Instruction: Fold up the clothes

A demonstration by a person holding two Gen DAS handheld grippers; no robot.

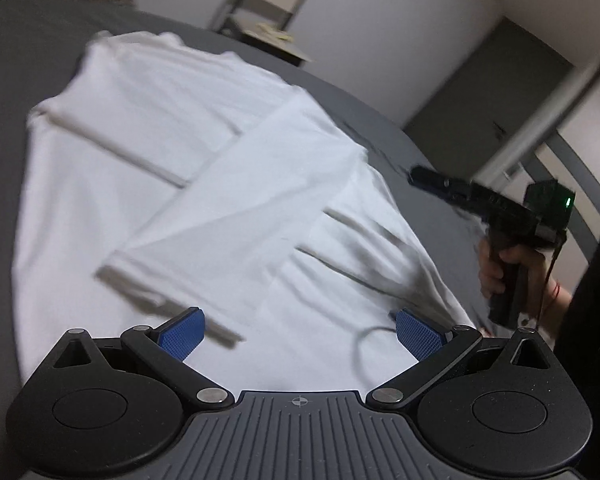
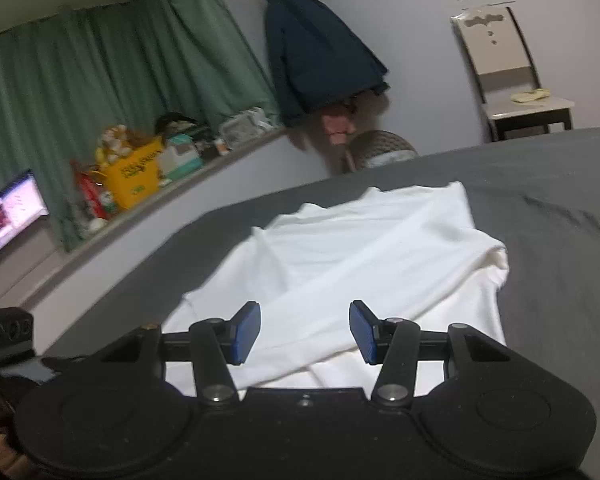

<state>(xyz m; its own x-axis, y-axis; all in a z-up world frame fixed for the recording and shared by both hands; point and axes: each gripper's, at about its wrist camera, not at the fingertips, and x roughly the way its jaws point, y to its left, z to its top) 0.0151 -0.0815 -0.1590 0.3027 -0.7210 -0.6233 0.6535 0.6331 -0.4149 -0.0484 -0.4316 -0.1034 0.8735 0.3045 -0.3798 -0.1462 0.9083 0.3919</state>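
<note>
A white shirt (image 1: 148, 128) lies spread on the dark grey bed sheet (image 1: 16, 52), with both long sleeves folded across its body so that they cross. My left gripper (image 1: 300, 332) hovers wide open over the shirt's near end, nothing between its blue pads (image 1: 182, 334). In the left wrist view the right gripper (image 1: 420, 176) is held in a hand off the shirt's right edge, above the sheet. From the right wrist view the shirt (image 2: 360, 240) stretches away ahead, and my right gripper (image 2: 305, 330) is open and empty above its near edge.
A pale chair (image 2: 508, 76) stands past the far side of the bed, with a dark jacket (image 2: 316, 52) hanging on the wall. A cluttered ledge (image 2: 148, 168) and green curtains (image 2: 100, 80) run along the left. A person sits beyond the bed (image 2: 380, 146). Doors (image 1: 496, 112) are at right.
</note>
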